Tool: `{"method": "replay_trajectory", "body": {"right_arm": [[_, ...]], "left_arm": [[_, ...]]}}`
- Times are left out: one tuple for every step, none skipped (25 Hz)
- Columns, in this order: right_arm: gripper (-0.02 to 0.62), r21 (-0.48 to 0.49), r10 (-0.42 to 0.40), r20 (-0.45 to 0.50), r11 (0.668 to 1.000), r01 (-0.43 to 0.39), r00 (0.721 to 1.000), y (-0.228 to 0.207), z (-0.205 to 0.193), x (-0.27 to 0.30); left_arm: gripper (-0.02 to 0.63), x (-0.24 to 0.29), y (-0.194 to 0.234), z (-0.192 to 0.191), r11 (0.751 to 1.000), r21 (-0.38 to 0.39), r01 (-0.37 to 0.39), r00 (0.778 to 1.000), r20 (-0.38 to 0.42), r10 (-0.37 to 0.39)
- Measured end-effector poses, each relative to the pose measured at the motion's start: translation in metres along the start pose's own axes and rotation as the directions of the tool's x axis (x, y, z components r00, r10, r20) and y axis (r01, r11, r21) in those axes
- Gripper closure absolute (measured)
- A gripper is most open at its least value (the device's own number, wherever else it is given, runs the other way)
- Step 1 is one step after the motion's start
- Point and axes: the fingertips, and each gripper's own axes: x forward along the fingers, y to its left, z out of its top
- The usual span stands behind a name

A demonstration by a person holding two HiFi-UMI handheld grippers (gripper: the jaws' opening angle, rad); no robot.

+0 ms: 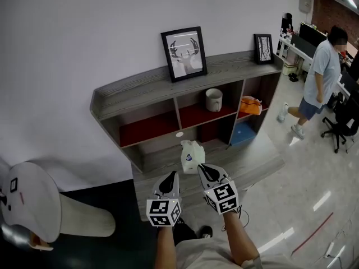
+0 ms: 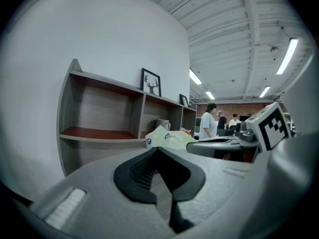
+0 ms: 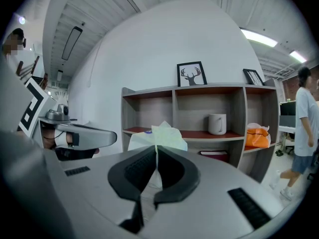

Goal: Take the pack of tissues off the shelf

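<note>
The pack of tissues, white and pale green with a blue round mark, hangs in the air in front of the grey shelf unit, clear of its compartments. My right gripper is shut on the pack's near edge; in the right gripper view the wrapper is pinched between the jaw tips. My left gripper sits just left of the right one, shut and holding nothing. In the left gripper view its tips meet, and the pack shows beyond them to the right.
On the shelf are a white mug, an orange bag, a blue box and two framed pictures on top. A low wooden ledge runs below. A person and office chair stand right; a white seat is left.
</note>
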Motion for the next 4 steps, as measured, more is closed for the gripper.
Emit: {"method": "replay_trajectory", "body": {"right_arm": [[0.58, -0.001, 0.001, 0.0, 1.0, -0.001, 1.0, 0.0006, 0.0, 0.0004], [0.58, -0.001, 0.002, -0.001, 1.0, -0.002, 1.0, 0.0012, 0.0, 0.0009], [0.58, -0.001, 0.003, -0.001, 1.0, -0.003, 1.0, 0.0018, 0.0001, 0.0014], [0.58, -0.001, 0.004, -0.001, 1.0, -0.004, 1.0, 0.0024, 0.0003, 0.002]], "left_arm": [[0.598, 0.0001, 0.0004, -0.0002, 1.0, -0.002, -0.001, 1.0, 0.0, 0.001], [0.598, 0.0003, 0.0008, -0.0004, 1.0, -0.003, 0.0, 1.0, 0.0, 0.0], [0.598, 0.0008, 0.0011, -0.0006, 1.0, -0.004, 0.0, 1.0, 0.0, 0.0], [0.598, 0.0013, 0.0014, -0.0008, 1.0, -0.004, 0.001, 1.0, 0.0, -0.001]]}}
